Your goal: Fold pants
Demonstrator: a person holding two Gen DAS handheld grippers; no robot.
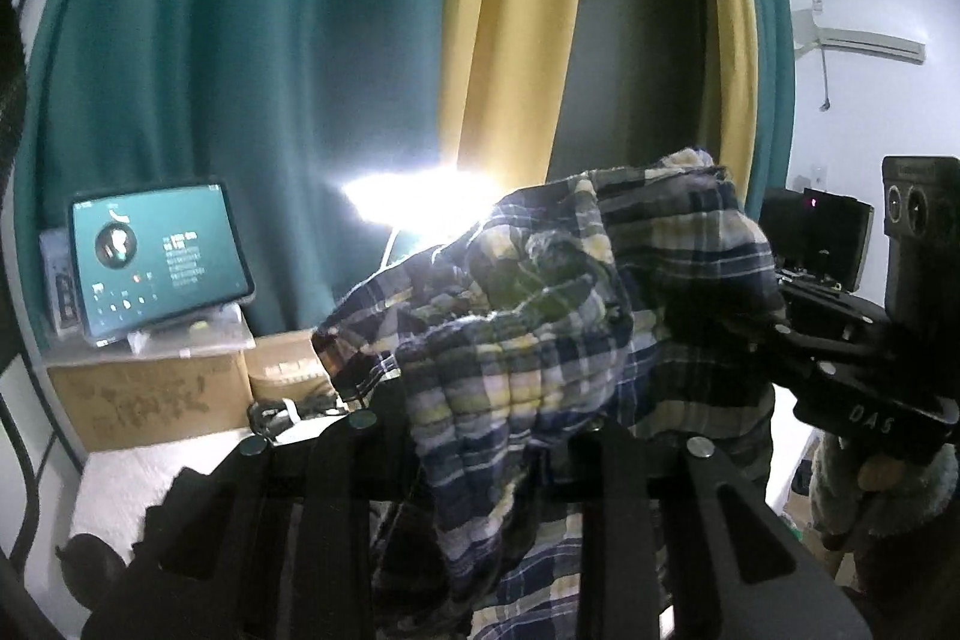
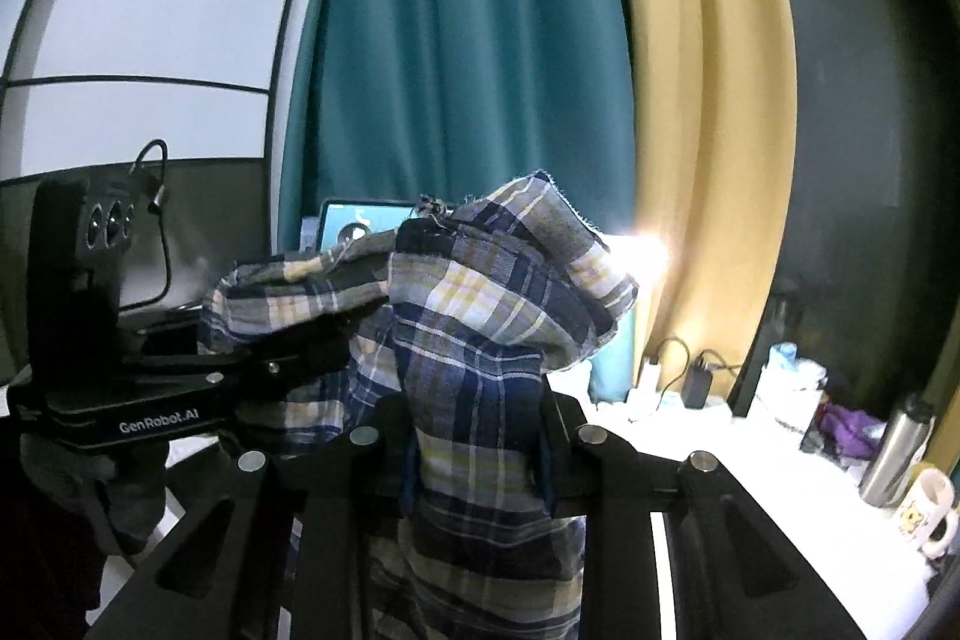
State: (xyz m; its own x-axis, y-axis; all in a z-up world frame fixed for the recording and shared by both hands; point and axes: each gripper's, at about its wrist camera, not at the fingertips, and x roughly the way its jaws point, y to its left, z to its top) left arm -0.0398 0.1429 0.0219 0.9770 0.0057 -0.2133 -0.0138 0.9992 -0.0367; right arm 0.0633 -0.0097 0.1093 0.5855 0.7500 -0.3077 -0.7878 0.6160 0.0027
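Black gripper linkage fills the bottom of both wrist views, and plaid cloth rises straight out of it. Seen from the left wrist, the left gripper point(image 1: 492, 436) has its jaws drawn in on a bunched fold of the pants point(image 1: 540, 316), a thin checked fabric in navy, grey, white and pale yellow; the gathered, elastic-looking band puckers just above the fingers and the rest hangs down between the arms of the linkage. Seen from the right wrist, the right gripper point(image 2: 477, 451) is likewise clamped narrowly on the cloth, which stands up in a peak with a frayed raw edge at its top. The pants are lifted in the air, stretched between the two grippers, which are held close together and point only slightly downward.

Each camera sees the other tool beside it, its fingers buried in the fabric. Under the one at the right of the left view, a hand point(image 1: 879, 472) in a fuzzy sleeve grips the handle.

Beyond, a white table point(image 2: 750, 460) carries a steel flask point(image 2: 894, 454), a printed mug point(image 2: 927, 511) and a plugged-in charger point(image 2: 696, 385). On the left side, a lit tablet point(image 1: 159, 259) leans on a clear lidded box atop a cardboard box point(image 1: 150, 397); what the boxes hold cannot be made out. Teal curtain point(image 1: 240, 70) and yellow curtain point(image 1: 510, 10) hang behind, with glare between them.
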